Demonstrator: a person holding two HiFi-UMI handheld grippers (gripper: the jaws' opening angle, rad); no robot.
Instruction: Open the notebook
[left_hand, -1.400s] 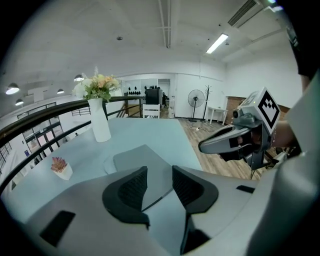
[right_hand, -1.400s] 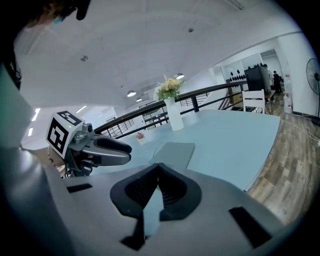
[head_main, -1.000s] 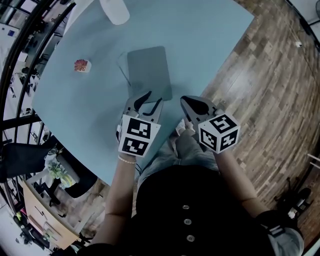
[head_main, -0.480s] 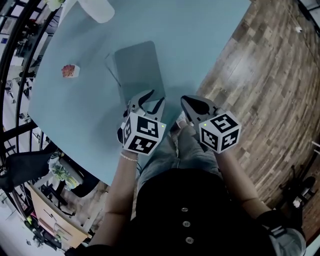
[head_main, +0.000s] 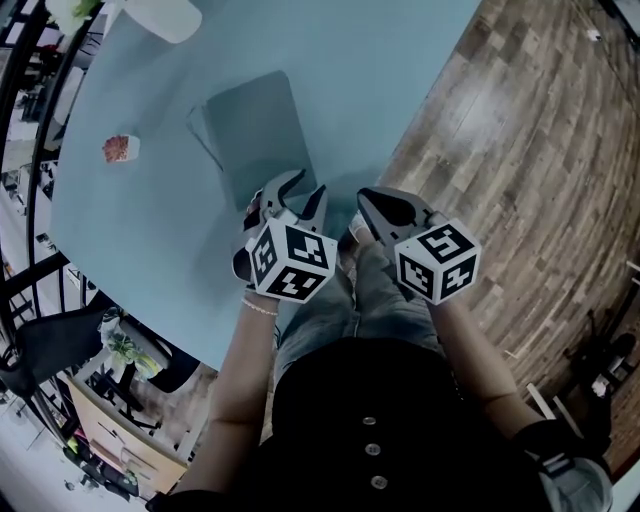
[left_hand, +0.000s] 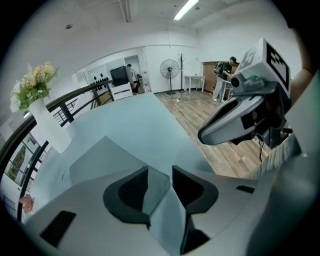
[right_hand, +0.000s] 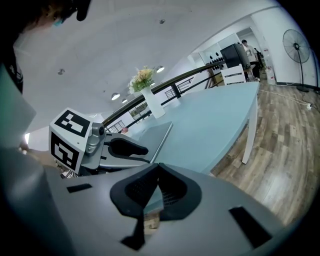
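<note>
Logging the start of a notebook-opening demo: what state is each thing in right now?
notebook: closed, flat on the table.
left tool: open, at the notebook's near edge.
right tool: shut, empty.
vase: upright, holding flowers.

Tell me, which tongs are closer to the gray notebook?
The left tongs. Their open tips sit right at the near corner of the notebook. The right tongs hang farther right, by the edge of the table, apart from it.
</note>
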